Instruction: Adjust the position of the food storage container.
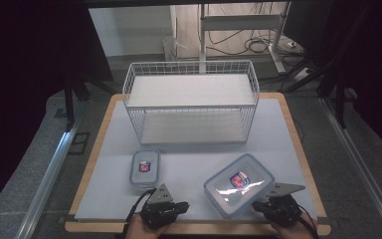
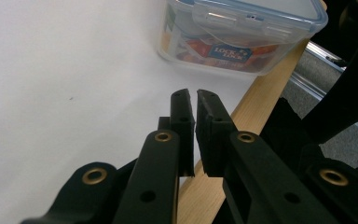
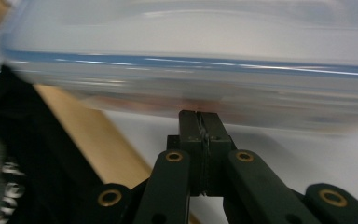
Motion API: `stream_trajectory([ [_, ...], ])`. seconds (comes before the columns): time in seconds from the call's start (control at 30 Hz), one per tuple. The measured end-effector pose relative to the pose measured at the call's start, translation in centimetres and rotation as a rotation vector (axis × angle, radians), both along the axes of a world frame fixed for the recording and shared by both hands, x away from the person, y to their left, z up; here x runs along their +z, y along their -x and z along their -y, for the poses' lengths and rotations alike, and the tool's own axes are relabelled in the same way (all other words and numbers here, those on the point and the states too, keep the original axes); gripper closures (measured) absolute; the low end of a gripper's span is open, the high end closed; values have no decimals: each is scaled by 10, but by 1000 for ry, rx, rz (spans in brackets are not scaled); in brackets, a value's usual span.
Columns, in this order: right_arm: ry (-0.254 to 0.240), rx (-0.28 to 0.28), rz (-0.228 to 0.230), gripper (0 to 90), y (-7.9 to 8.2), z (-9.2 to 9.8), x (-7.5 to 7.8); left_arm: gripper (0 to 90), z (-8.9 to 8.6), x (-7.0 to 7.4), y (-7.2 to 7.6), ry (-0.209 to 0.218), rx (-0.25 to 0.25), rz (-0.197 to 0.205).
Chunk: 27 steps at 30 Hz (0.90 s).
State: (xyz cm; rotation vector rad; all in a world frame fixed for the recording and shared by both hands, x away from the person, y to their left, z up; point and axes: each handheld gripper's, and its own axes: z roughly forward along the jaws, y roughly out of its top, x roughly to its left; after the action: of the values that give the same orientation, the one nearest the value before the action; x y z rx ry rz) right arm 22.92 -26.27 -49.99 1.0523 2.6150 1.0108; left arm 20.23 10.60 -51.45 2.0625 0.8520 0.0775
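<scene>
A laboratory-style recording room is indicated. A wood-edged table (image 1: pixel 298 144) covered by a white mat (image 1: pixel 189 169) is enclosed by black curtains (image 1: pixel 25 59) and aluminium rails (image 1: pixel 47 174). Loose cables (image 1: pixel 251 45) and a metal stand frame (image 1: pixel 238 22) are seen on the bare floor beyond.

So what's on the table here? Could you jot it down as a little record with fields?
surface: white table top with a wooden edge
far side: white wire basket shelf, two tiers
near left: small lidded container, lying flat
near right: large lidded container, looks tilted
left gripper: jaws almost together, nothing between them
right gripper: jaws shut, right beside the large container
</scene>
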Motion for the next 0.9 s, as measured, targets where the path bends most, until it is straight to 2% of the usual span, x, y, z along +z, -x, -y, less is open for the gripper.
stream_trajectory([
  [0.07, -22, 48, -12, 899, 2, -11, -2, 851, -2, 0, -1, -3, 6, -1],
  [0.23, -40, 142, -1, 900, 3, -42, -6, 847, -7, 1, -3, 7, 22, -4],
  [0.43, -41, 202, 30, 900, -5, -81, -12, 847, -13, 0, -7, 10, 41, -3],
  [0.53, -35, 219, 44, 900, -11, -91, -12, 846, -16, -1, -9, 4, 55, 1],
  [0.6, -26, 198, 45, 900, -10, -86, -9, 846, -18, -1, -10, 2, 63, 3],
  [0.63, -14, 180, 48, 900, -10, -79, -8, 846, -19, -1, -10, 4, 68, 4],
  [0.7, -23, 128, 40, 900, -8, -59, -4, 846, -21, -1, -12, 3, 75, 8],
  [0.83, -29, -27, 62, 900, -8, -10, 3, 855, -18, -3, -16, -4, 85, 8],
  [0.9, -19, -115, 98, 900, -14, 11, 8, 856, -14, -4, -18, -7, 82, 8],
])
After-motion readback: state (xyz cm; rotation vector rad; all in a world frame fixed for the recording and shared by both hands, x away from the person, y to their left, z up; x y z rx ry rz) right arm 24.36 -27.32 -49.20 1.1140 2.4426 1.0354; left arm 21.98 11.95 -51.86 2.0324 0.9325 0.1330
